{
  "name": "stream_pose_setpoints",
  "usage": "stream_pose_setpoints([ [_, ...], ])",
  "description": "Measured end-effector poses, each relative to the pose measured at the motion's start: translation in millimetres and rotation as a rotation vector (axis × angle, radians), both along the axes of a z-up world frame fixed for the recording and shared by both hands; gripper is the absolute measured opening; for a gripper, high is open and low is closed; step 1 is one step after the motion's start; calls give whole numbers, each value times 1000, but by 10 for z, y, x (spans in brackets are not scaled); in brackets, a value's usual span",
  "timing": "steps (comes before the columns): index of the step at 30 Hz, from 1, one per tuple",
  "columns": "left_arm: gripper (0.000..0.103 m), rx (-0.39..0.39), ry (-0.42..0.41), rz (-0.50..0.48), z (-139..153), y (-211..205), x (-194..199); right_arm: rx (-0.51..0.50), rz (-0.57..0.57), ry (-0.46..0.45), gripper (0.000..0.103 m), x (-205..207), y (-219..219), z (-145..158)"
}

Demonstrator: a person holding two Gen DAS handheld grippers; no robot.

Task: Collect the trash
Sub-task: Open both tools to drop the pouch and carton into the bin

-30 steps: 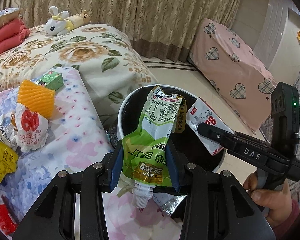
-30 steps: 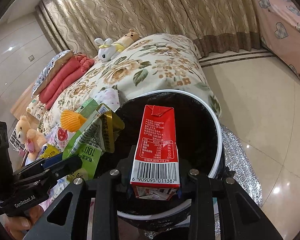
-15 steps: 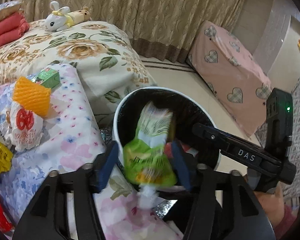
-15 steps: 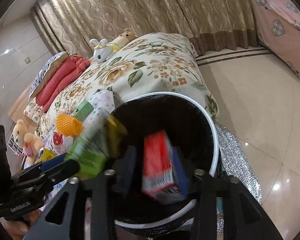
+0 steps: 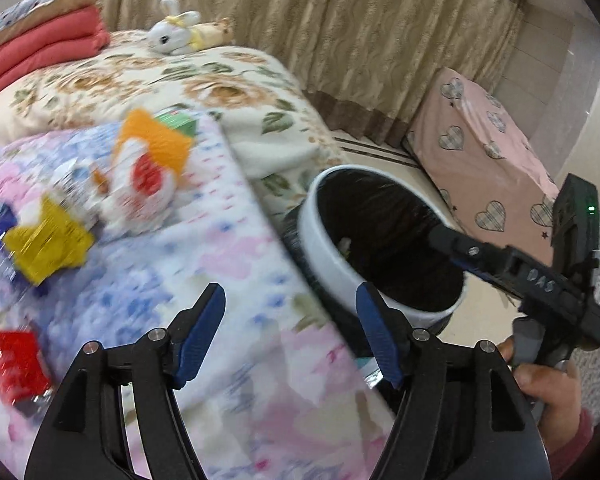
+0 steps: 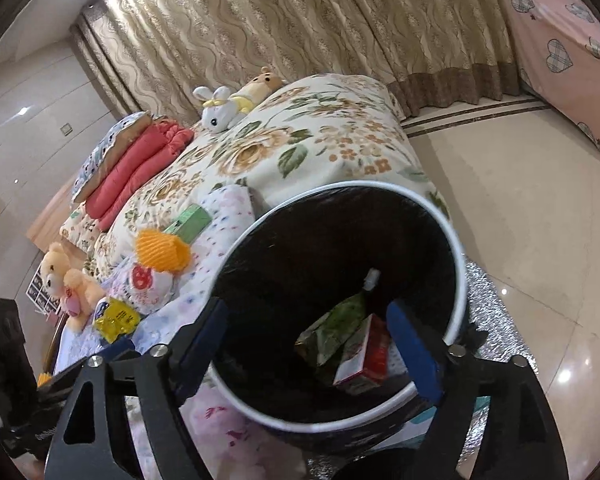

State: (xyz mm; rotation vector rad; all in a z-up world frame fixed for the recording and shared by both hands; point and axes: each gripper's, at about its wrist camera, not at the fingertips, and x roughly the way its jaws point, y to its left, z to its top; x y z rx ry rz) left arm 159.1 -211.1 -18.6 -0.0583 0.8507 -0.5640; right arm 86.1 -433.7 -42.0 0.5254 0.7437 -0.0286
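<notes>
Both grippers are empty right now. The left gripper (image 5: 290, 334) has its blue pads spread wide over the pastel flowered blanket (image 5: 220, 280), nothing between them, and the right gripper (image 6: 308, 348) is just as wide apart, poised over the mouth of the white-rimmed bin (image 6: 456, 248). Down inside that black-lined bin lie a green spouted pouch (image 6: 336, 320) and a red carton (image 6: 374, 350), leaning together against the near wall, so those two count as collected.

What's left is all on the blanket, to the left of the bin. In the left wrist view (blurred, so details are soft) there's a yellow wrapper (image 5: 48, 240), a white wrapper with a red mark (image 5: 148, 188), an orange foam net (image 5: 152, 146) touching it on the far side, a green box (image 5: 178, 120) beyond that, and a red packet (image 5: 14, 356) at the near left edge.

Here's the relation that matters: the pile lies ahead and to the left of the left gripper, on its own side of the bin, while the right one sits over the bin with the rim between it and the litter. I'd judge the left hand the nearer. The yellow wrapper looks closest, its long axis running roughly left to right, so the pads would want to close across its short way.
</notes>
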Motion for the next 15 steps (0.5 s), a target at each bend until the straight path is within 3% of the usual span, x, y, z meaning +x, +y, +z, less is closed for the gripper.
stream_pose_setpoints([
  [15, 69, -29, -4, 167, -88, 1008, -311, 14, 167, -25, 89, 52, 862, 36],
])
